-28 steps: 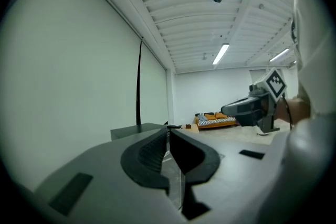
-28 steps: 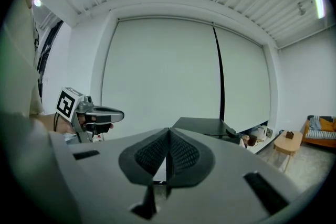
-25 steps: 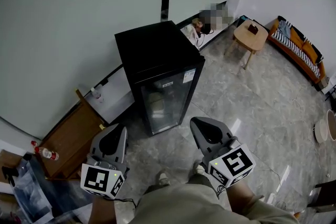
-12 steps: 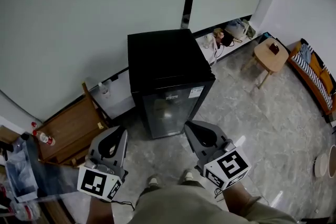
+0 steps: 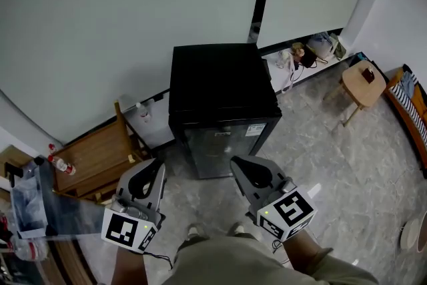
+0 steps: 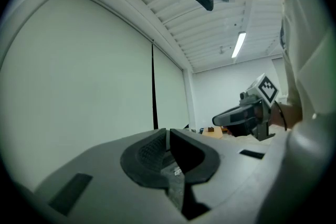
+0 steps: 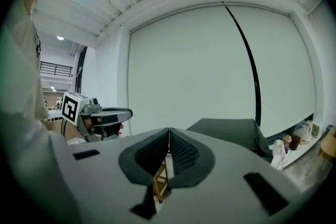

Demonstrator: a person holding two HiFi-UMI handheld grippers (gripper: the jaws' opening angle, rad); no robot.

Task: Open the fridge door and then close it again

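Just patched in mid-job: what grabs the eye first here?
The black fridge stands mid-picture against the pale wall, its door shut. The left gripper and the right gripper hover before it, both shut and empty. A round wooden stool sits off to the right.

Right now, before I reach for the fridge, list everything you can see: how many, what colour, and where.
fridge: one, black, glass door shut, centre, against the wall
wooden chair: one, brown, left of the fridge
bottle: one, clear with red, far left
round table: one, light wood, right, small dark item on top
sofa: one, orange, right edge
clutter: one pile, mixed colours, along the wall right of the fridge
floor: grey marbled tiles
left gripper: one, grey, shut and empty, in front of the fridge
right gripper: one, grey, shut and empty, beside it
legs: khaki, bottom centre
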